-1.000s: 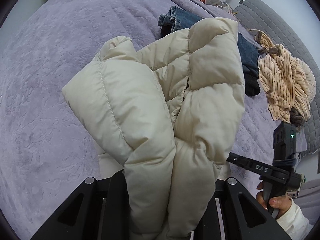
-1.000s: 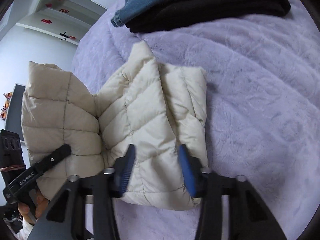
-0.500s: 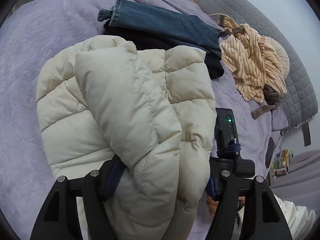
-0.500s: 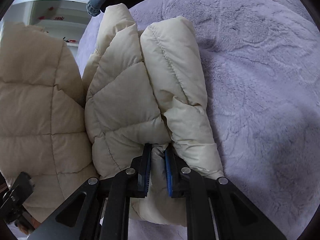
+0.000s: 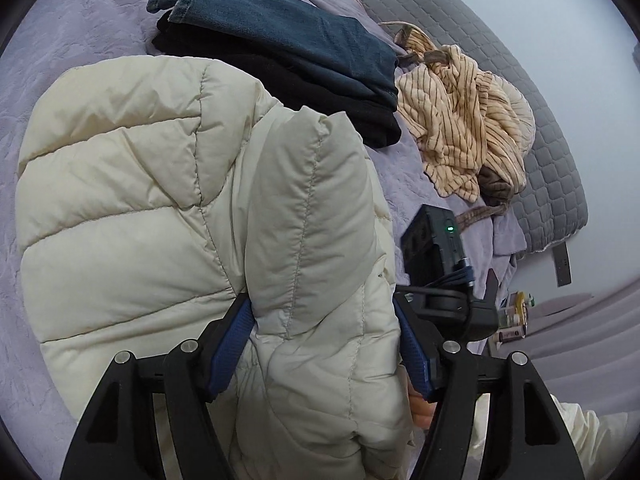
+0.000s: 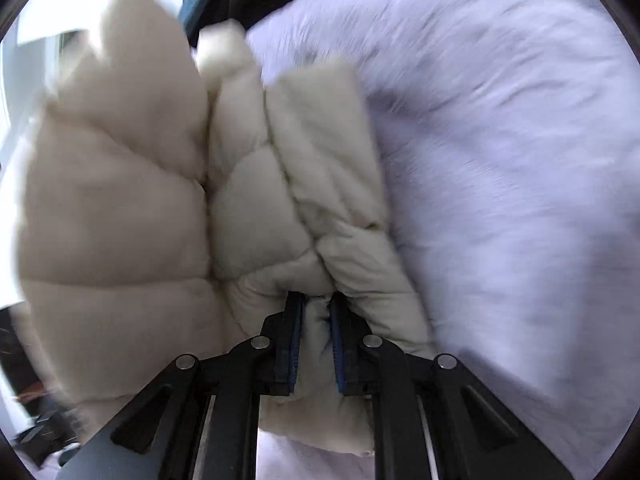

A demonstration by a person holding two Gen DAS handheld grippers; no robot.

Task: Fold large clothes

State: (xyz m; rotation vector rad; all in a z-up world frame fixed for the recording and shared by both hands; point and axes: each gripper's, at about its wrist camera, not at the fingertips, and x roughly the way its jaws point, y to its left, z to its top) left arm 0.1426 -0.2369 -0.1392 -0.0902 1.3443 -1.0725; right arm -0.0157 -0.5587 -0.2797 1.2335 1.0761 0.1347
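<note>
Left wrist view shows your left gripper [image 5: 324,344] with its jaws spread wide around a thick fold of the cream jacket [image 5: 160,200] — the blue pads [image 5: 230,346] flank the padding, and since the jaws have just been opening, I judge they have released it, though I cannot tell for sure whether the pads press. The jacket lies bundled on the purple bed [image 5: 48,52], just beside the folded jeans [image 5: 280,28] and black garment [image 5: 304,80], likely so it joins that stack. A striped top [image 5: 460,120] waits unfolded farther off. On the right wrist view your right gripper [image 6: 316,344] pinches a small ridge of the jacket's edge; its jaws have just been opening, yet fabric sits squeezed between them — probably to steady the bundle as it settles.
</note>
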